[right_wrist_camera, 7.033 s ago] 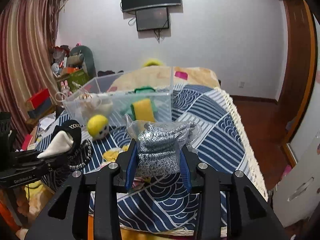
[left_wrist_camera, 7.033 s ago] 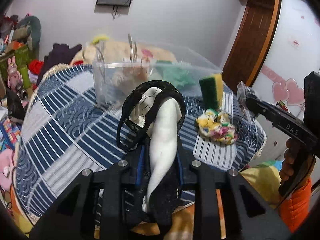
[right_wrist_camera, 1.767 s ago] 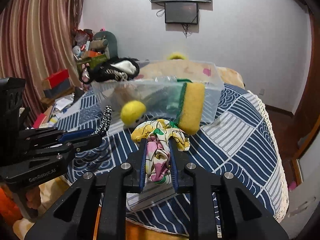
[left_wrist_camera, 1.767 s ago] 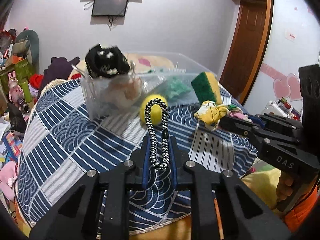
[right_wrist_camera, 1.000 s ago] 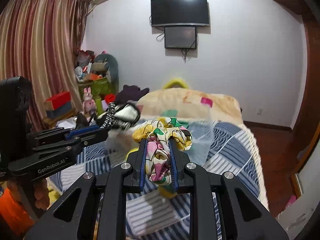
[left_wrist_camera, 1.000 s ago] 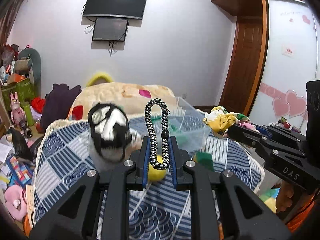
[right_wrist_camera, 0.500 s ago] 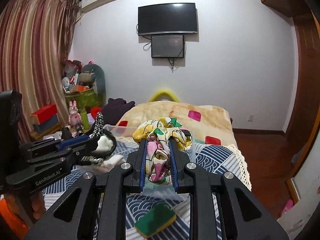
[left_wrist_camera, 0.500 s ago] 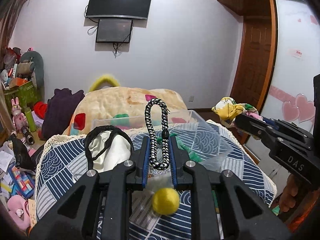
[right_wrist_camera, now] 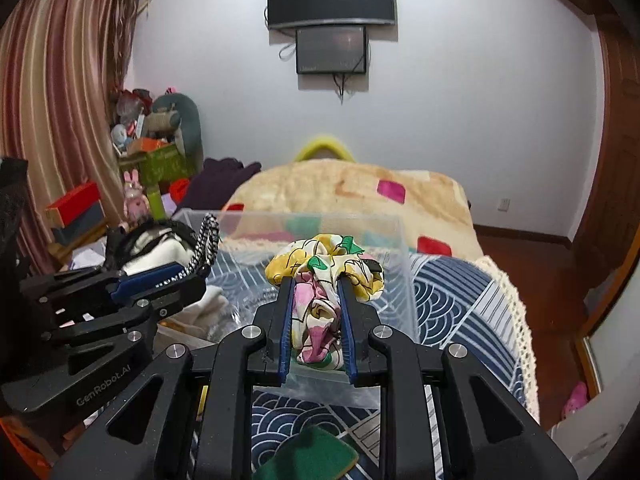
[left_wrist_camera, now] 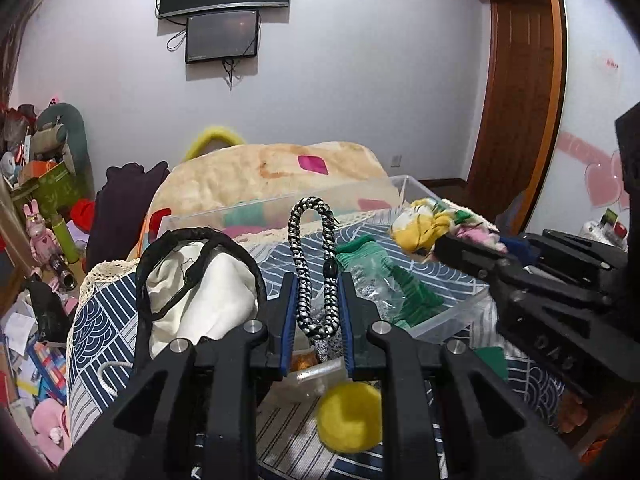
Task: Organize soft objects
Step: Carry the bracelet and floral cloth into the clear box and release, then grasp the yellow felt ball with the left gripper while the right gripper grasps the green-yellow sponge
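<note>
**Left claw** [left_wrist_camera: 316,312]: clamped on a black-and-white braided cord loop [left_wrist_camera: 314,272], which stands upright between the blue pads. Directly ahead of and below the claw: clear plastic bin [left_wrist_camera: 448,320]. To the claw's left, draped at the bin's near corner: black-and-white cloth item [left_wrist_camera: 200,292]. Below the claw, outside the bin on the bedspread: yellow ball [left_wrist_camera: 349,416].

**Right claw** [right_wrist_camera: 314,320]: clamped on a floral fabric scrunchie [right_wrist_camera: 324,272], yellow, pink and green, bunched above and between the pads. Just ahead of and beneath the claw: the bin's near wall and open interior. Below the claw, outside the bin: green-and-yellow sponge [right_wrist_camera: 312,460].

**Bin contents, as far as visible:** green knit item [left_wrist_camera: 360,252], a crinkled clear packet; the rest is hard to make out through the plastic.

**Surface:** bed with blue-and-white patterned bedspread [right_wrist_camera: 452,300].

**Step in hand (judged):** 2 soft items carried to the bin, 1 per claw, both held above its opening; neither is released.

**Next move calls for (judged):** each claw over the open interior and clear of the rim, then the pads parted so cord and scrunchie drop inside. 2 items, ball and sponge, remain outside for later pickup.
</note>
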The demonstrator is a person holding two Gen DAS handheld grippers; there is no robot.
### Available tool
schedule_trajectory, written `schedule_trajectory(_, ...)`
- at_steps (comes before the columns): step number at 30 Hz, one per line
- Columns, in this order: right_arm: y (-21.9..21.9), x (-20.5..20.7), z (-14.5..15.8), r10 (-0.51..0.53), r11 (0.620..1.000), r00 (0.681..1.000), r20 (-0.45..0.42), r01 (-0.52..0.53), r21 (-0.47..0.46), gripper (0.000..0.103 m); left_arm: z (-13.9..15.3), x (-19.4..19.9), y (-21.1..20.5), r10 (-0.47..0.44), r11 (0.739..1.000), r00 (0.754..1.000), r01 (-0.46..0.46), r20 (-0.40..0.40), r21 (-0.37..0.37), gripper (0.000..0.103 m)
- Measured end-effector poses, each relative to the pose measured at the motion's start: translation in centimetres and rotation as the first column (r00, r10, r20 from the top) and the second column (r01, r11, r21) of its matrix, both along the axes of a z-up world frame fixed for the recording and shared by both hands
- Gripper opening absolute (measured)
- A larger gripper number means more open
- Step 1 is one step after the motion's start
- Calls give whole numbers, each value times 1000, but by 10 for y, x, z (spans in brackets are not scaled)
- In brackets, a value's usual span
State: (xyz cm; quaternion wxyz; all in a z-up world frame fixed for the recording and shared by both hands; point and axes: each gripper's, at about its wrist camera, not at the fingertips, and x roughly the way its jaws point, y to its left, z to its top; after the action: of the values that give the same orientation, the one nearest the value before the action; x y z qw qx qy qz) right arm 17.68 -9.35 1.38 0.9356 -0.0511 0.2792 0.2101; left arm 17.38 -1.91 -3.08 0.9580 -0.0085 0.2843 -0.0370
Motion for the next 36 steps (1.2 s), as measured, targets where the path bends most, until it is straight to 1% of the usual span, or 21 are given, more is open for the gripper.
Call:
schedule_trajectory(2, 0, 5, -5, -1, 1000, 1000, -19, 1, -7, 19, -1, 2, -1, 1, 1000, 1000, -1, -4, 9, 21)
schedule_trajectory(4, 1, 8, -9, -1, 1000, 999, -40, 1, -19, 20, -1, 4, -2, 0, 1000, 1000, 0, -10, 10, 29)
schedule_trajectory(5, 3, 8, -9, -1, 1000, 999, -44, 0, -23, 22, -1, 5, -3, 3, 1000, 1000, -2, -12, 11, 36)
schedule_trajectory(6, 3, 8, -10, 2, 1000, 999, -48, -4, -29, 23, -1, 6, -3, 0, 1000, 1000, 0, -15, 10, 42)
schedule_trajectory(7, 4, 7, -11, 1, 999, 999, -49, -3, -33, 23, -1, 6, -4, -3, 1000, 1000, 4, -16, 10, 43)
schedule_trajectory(8, 4, 6, -11, -3, 999, 999, -48, 1, -38, 27, -1, 6, -4, -4, 1000, 1000, 4, -16, 11, 45)
schedule_trajectory(9, 4, 5, -10, -1, 999, 999, -48, -1, -41, 31, -1, 6, -4, -2, 1000, 1000, 2, -15, 16, 46)
schedule_trajectory(11, 3, 3, -9, -7, 999, 999, -44, 5, -49, 33, 0, 4, -4, -2, 1000, 1000, 3, -15, 20, 49)
schedule_trajectory(13, 1, 2, -7, -12, 999, 999, -43, 10, -49, 37, 1, 2, -2, 0, 1000, 1000, 0, -14, 10, 51)
schedule_trajectory(15, -1, 0, -5, -16, 999, 999, -43, 15, -37, 45, 4, -2, 1, -1, 1000, 1000, 1, -11, -4, 54)
schedule_trajectory(17, -5, -3, -1, -18, 999, 999, -32, 17, -27, 48, 8, -7, 4, 1, 1000, 1000, -1, -2, -18, 55)
schedule_trajectory(20, -9, -10, 6, -21, 999, 1000, -8, 21, -25, 51, 15, -19, 8, 8, 1000, 1000, -7, 23, -30, 59)
schedule_trajectory(24, -15, -23, 19, -26, 999, 999, 38, 27, -21, 59, 25, -35, 14, 17, 999, 998, -15, 55, -50, 63)
schedule_trajectory(29, -22, -38, 31, -25, 1000, 996, 81, 26, -11, 59, 35, -59, 18, 17, 998, 996, -11, 92, -67, 65)
schedule_trajectory(31, -24, -44, 34, -22, 1000, 996, 91, 22, -6, 60, 35, -69, 19, 10, 998, 995, -4, 102, -68, 65)
schedule_trajectory(33, -26, -50, 33, -17, 1000, 995, 96, 17, 1, 68, 33, -81, 17, 4, 998, 994, 3, 108, -62, 65)
schedule_trajectory(36, -27, -58, 30, -19, 1000, 995, 102, 19, 1, 70, 27, -91, 11, 0, 999, 994, 5, 108, -44, 65)
